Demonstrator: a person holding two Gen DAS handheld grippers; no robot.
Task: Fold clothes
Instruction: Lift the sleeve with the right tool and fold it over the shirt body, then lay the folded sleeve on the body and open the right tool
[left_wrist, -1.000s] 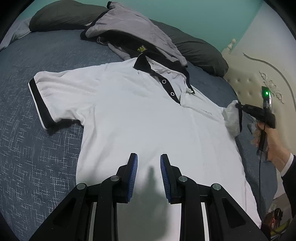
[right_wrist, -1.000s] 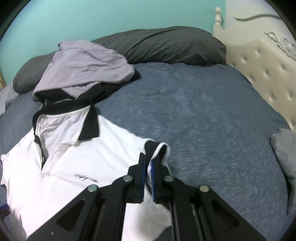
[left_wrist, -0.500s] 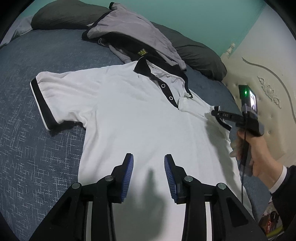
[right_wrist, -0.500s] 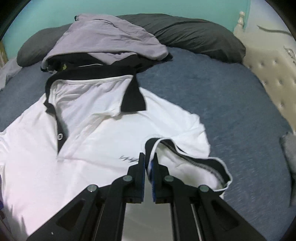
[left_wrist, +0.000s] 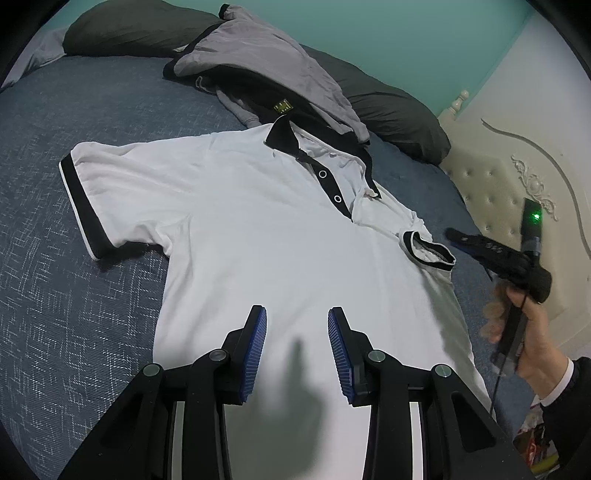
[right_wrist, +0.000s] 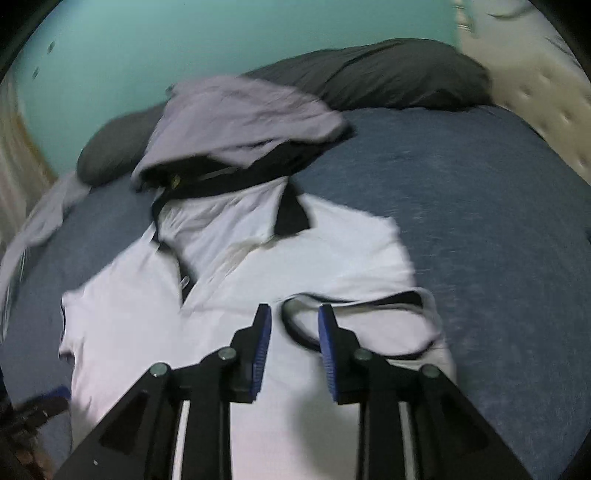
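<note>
The wide bed with its dark blue woven cover (left_wrist: 92, 280) carries the white short-sleeved polo shirt with black collar and cuffs (left_wrist: 258, 236), spread face up and stretching ahead of both sets of jaws. Beyond its collar, well past the jaws, lies a rumpled heap of grey clothing (left_wrist: 258, 55).

The shirt's black-edged sleeve (right_wrist: 369, 321) lies turned inward onto the chest, its cuff just ahead of the right gripper (right_wrist: 295, 314). That gripper's jaws are opening, with a bit of cuff edge showing in the gap but no pad pressing it, so the sleeve looks let go. The left gripper (left_wrist: 297, 314) hovers over the shirt's lower front, jaws parted and empty.

To do this fold well, I would draw the right gripper straight back so the blue ribbed pads (right_wrist: 262, 350) do not drag the cuff, then check that the sleeve lies flat before folding the opposite side.
</note>
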